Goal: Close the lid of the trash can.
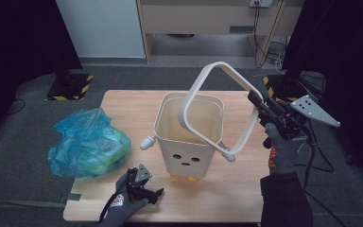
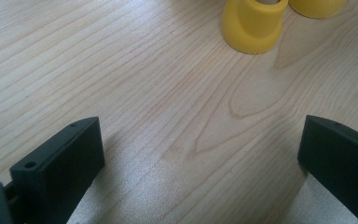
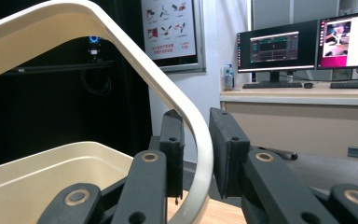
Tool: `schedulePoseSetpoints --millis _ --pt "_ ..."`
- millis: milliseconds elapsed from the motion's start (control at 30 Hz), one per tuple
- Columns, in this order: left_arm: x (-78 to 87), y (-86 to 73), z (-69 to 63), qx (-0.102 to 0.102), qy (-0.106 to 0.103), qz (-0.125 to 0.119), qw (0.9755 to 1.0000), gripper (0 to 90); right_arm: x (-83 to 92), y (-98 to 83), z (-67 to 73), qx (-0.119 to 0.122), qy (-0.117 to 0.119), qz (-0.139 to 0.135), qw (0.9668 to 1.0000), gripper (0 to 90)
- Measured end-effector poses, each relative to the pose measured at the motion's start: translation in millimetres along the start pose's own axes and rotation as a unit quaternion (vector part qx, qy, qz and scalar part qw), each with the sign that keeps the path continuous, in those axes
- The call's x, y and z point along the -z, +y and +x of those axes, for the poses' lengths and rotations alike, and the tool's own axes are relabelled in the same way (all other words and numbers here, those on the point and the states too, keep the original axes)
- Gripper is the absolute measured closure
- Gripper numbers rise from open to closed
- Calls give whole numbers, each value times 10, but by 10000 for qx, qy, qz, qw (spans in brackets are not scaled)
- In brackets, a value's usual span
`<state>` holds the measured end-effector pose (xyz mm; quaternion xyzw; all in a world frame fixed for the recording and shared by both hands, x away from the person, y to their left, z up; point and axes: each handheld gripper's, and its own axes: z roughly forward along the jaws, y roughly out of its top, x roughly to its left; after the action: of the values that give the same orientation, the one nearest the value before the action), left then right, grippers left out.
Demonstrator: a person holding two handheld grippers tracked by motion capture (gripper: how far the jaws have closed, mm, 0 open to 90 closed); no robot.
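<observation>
A cream bin (image 1: 189, 142) with a small face on its front stands mid-table on yellow feet (image 2: 254, 23). Its cream ring frame (image 1: 217, 66) is tilted up off the rim, with its low side still at the bin's near right edge. My right gripper (image 1: 256, 100) is shut on the ring's right side. In the right gripper view the ring (image 3: 121, 42) runs between the two black jaws of this gripper (image 3: 196, 126), above the bin's open mouth (image 3: 37, 177). My left gripper (image 1: 153, 194) rests open on the table in front of the bin, with bare wood between its jaws (image 2: 200, 140).
A blue plastic bag (image 1: 87, 142) with something green inside lies on the wooden table (image 1: 123, 104) at the left. Bare wood lies in front of the bin and along the far edge. Dark stands and cables flank the table.
</observation>
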<state>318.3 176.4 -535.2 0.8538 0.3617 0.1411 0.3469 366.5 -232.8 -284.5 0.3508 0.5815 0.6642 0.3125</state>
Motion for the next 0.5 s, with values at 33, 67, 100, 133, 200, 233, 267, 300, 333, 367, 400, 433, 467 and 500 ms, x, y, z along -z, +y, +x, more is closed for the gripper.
schedulePoseSetpoints --millis 33,67,100,133,200,233,267,300,333,367,400,433,467,500 --pt "0 0 0 0 0 1 10000 0 -15 3 9 10 22 14 10000 761" --pt "0 0 0 1 0 0 10000 0 -30 6 19 21 41 28 10000 761" --pt "0 0 0 0 0 1 10000 0 -45 10 30 26 61 38 10000 761" --pt "0 0 0 1 1 1 10000 0 -59 14 40 26 82 51 9999 760" --pt "0 0 0 0 0 1 10000 0 -88 20 57 39 135 58 9999 759" --pt "0 0 0 1 0 1 10000 0 -101 23 67 39 151 65 9999 760" --pt "0 0 0 0 0 2 10000 0 -116 24 76 43 170 78 9998 760" --pt "0 0 0 0 0 1 10000 0 -129 25 85 45 180 94 9998 760" --pt "0 0 0 0 0 1 10000 0 -144 25 92 52 187 109 9998 760" --pt "0 0 0 1 0 1 10000 0 -158 24 98 51 197 113 9997 760" --pt "0 0 0 0 0 1 10000 0 -170 25 105 46 202 125 9997 760" --pt "0 0 0 2 0 0 10000 0 -182 25 110 57 215 129 9997 760" --pt "0 0 0 1 1 1 10000 0 -190 25 116 55 219 136 9997 759" --pt "0 0 0 1 0 0 10000 0 -199 26 123 40 228 143 9996 759"
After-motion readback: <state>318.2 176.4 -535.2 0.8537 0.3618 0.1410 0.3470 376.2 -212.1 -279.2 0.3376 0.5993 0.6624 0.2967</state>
